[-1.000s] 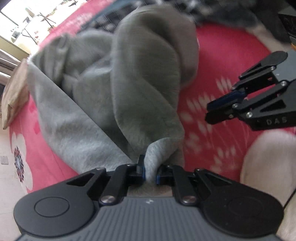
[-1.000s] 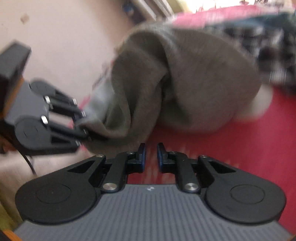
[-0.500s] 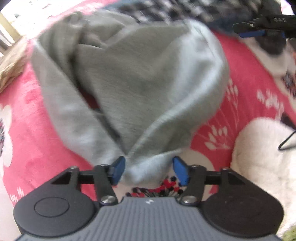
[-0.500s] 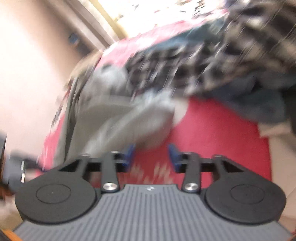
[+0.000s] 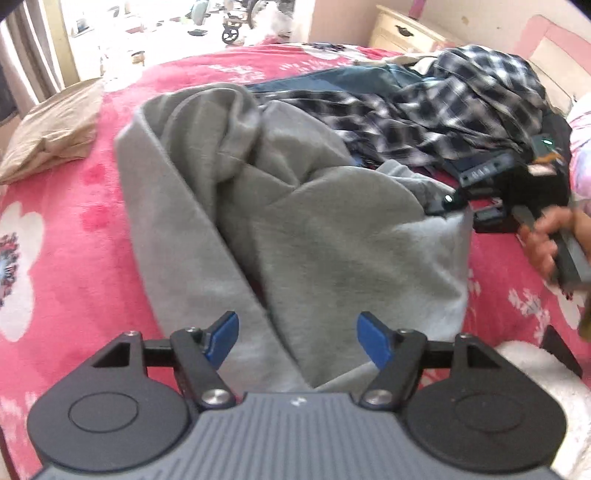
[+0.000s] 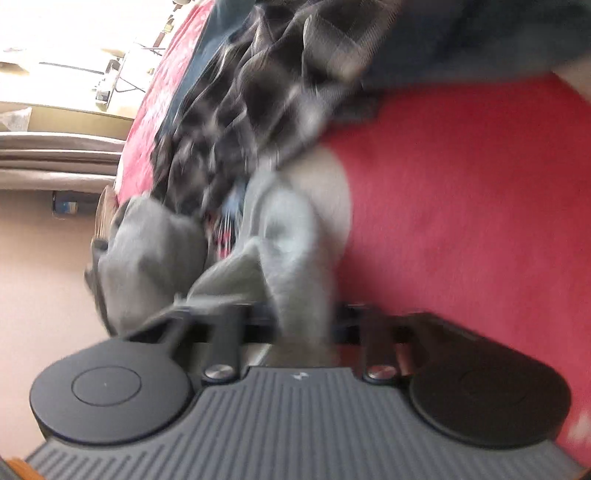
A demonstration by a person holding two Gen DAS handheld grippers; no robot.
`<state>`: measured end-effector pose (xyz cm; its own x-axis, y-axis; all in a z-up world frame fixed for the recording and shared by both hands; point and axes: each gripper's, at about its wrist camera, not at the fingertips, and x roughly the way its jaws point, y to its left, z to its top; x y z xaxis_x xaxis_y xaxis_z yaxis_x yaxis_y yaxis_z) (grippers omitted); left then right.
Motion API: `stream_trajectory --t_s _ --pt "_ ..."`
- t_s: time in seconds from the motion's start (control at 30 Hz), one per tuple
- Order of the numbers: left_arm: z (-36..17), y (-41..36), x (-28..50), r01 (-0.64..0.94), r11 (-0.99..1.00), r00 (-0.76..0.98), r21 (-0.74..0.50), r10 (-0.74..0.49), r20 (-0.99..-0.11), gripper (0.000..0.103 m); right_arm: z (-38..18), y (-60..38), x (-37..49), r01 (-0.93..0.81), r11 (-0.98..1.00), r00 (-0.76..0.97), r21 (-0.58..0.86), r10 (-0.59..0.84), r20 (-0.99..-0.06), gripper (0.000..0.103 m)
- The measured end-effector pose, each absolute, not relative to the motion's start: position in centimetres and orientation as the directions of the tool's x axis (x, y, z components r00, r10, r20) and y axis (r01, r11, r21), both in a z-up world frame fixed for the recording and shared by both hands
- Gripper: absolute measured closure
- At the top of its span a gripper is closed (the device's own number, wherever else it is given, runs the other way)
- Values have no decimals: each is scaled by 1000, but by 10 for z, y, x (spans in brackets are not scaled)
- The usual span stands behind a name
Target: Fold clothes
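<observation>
A grey sweatshirt (image 5: 314, 229) lies crumpled on the pink flowered blanket (image 5: 74, 240). My left gripper (image 5: 298, 341) hovers open over its near hem, blue pads wide apart and holding nothing. In the left wrist view my right gripper (image 5: 454, 201), held by a hand (image 5: 546, 240), sits at the sweatshirt's far right corner. The right wrist view is blurred and tilted. There a fold of the grey sweatshirt (image 6: 295, 258) runs between the spread fingers of my right gripper (image 6: 299, 314). The cloth and blur hide its pads.
A black-and-white plaid shirt (image 5: 443, 107) and a blue garment (image 5: 351, 79) are piled behind the sweatshirt. A tan folded cloth (image 5: 55, 125) lies at the far left. A white fluffy patch (image 5: 535, 373) is at the near right, and a cream nightstand (image 5: 406, 31) stands beyond the bed.
My left gripper let go of the grey cloth, opened wide and drew back. My right gripper opened and swung over to the sweatshirt's far corner, where cloth now lies between its fingers.
</observation>
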<state>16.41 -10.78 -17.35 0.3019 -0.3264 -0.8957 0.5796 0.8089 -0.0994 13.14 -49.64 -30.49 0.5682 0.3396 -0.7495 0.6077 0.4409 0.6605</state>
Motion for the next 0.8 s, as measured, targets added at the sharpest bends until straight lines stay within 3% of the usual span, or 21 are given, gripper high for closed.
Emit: stream_trajectory --t_s 0.13,0.5,0.6,0.67,0.8 --pt "-187 -117 164 581 806 304 -112 -343 -889 31 -278 -477 73 610 516 561 602 255 -787 95" --pt "-181 -176 199 638 768 360 -48 -353 -864 31 -292 -474 -20 672 439 549 596 244 -799 92" --pt "-181 -221 225 682 731 359 -21 -360 -861 23 -299 -487 -19 670 362 600 648 250 -760 70" --pt "-184 -249 249 693 721 359 -9 -355 -863 19 -305 -497 -19 678 294 630 674 242 -738 41" --pt "-202 -313 305 688 724 360 47 -284 -889 19 -327 -510 -17 673 155 673 723 278 -686 39"
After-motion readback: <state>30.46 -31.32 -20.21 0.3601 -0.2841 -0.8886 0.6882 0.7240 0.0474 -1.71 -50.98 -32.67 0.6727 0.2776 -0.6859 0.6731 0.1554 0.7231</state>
